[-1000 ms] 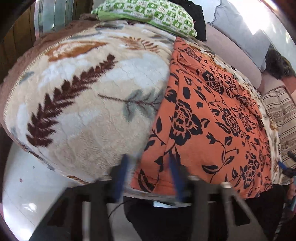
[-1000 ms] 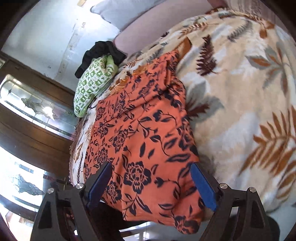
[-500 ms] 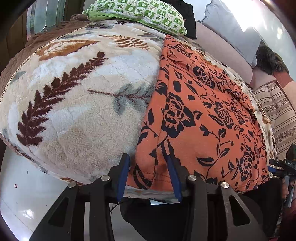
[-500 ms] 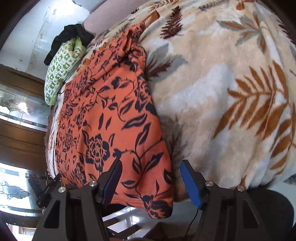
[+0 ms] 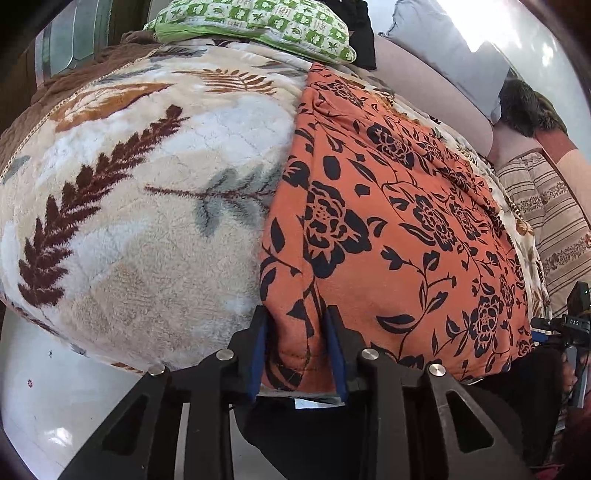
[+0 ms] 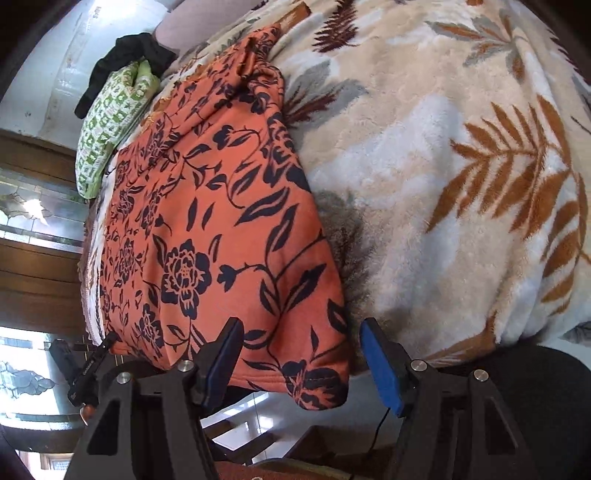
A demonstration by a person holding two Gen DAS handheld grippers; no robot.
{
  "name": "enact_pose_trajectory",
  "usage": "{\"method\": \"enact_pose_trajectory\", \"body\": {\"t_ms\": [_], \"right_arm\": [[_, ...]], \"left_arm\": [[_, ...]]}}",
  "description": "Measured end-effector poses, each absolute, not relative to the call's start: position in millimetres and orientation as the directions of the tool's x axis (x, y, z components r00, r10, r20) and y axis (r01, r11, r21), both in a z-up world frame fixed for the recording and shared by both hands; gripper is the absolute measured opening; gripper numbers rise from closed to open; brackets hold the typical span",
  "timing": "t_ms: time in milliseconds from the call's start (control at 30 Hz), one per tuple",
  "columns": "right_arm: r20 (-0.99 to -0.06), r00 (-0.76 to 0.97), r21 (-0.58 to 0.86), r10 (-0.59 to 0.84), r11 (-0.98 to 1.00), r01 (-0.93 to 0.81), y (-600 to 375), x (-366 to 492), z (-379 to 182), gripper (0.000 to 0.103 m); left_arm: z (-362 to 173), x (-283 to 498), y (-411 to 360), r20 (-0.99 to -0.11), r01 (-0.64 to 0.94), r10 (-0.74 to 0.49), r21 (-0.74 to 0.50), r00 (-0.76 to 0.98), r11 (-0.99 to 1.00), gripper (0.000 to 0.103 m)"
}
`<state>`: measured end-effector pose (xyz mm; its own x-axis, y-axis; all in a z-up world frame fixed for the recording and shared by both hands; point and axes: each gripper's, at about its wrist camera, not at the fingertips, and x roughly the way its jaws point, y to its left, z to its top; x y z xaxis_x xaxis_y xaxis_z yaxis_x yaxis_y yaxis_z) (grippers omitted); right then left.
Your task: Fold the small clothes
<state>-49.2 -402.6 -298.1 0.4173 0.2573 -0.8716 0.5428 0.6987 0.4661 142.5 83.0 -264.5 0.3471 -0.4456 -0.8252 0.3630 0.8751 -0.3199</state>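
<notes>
An orange garment with black flowers (image 5: 388,229) lies flat on a leaf-patterned fleece blanket (image 5: 140,206), its near hem hanging over the bed edge. My left gripper (image 5: 297,350) is narrowed around the garment's near left corner, with the hem bunched between its blue pads. In the right wrist view the garment (image 6: 207,229) fills the left half. My right gripper (image 6: 301,356) is open and straddles the near right corner of the hem, its pads apart from the cloth. The right gripper also shows at the far right of the left wrist view (image 5: 565,325).
A green patterned pillow (image 5: 255,26) and a dark cloth (image 6: 125,62) lie at the far end of the bed. Grey cushions (image 5: 454,55) and a striped cushion (image 5: 554,221) line the right side. White floor (image 5: 55,413) lies below the bed edge.
My left gripper has narrowed onto the garment's left corner. My right gripper has moved in to the right corner and its jaws have closed somewhat but stay open.
</notes>
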Motion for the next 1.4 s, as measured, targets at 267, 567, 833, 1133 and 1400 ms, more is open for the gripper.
{"method": "enact_pose_trajectory", "body": {"t_ms": [267, 567, 833, 1133, 1400], "right_arm": [[-0.867, 0.439, 0.464, 0.235, 0.700, 0.542, -402, -51, -304, 0.070], [-0.925, 0.358, 0.287, 0.130, 0.857, 0.429, -369, -43, -295, 0.008], [-0.827, 0.468, 0.489, 0.313, 0.811, 0.321, -378, -24, -248, 0.007], [-0.685, 0.670, 0.596, 0.287, 0.749, 0.289, -443, 59, -174, 0.007], [-0.620, 0.767, 0.658, 0.166, 0.642, 0.393, -543, 186, -181, 0.007]], "left_arm": [[-264, 144, 67, -0.822, 0.395, -0.457, -0.317, 0.339, 0.863, 0.016], [-266, 151, 64, -0.837, 0.357, -0.443, -0.326, 0.321, 0.875, 0.012], [-224, 169, 73, -0.765, 0.371, -0.544, -0.421, 0.345, 0.828, 0.009], [-140, 259, 37, -0.714, 0.449, -0.594, -0.422, 0.371, 0.788, 0.009], [-135, 419, -57, -0.734, 0.375, -0.544, -0.408, 0.407, 0.832, 0.009]]}}
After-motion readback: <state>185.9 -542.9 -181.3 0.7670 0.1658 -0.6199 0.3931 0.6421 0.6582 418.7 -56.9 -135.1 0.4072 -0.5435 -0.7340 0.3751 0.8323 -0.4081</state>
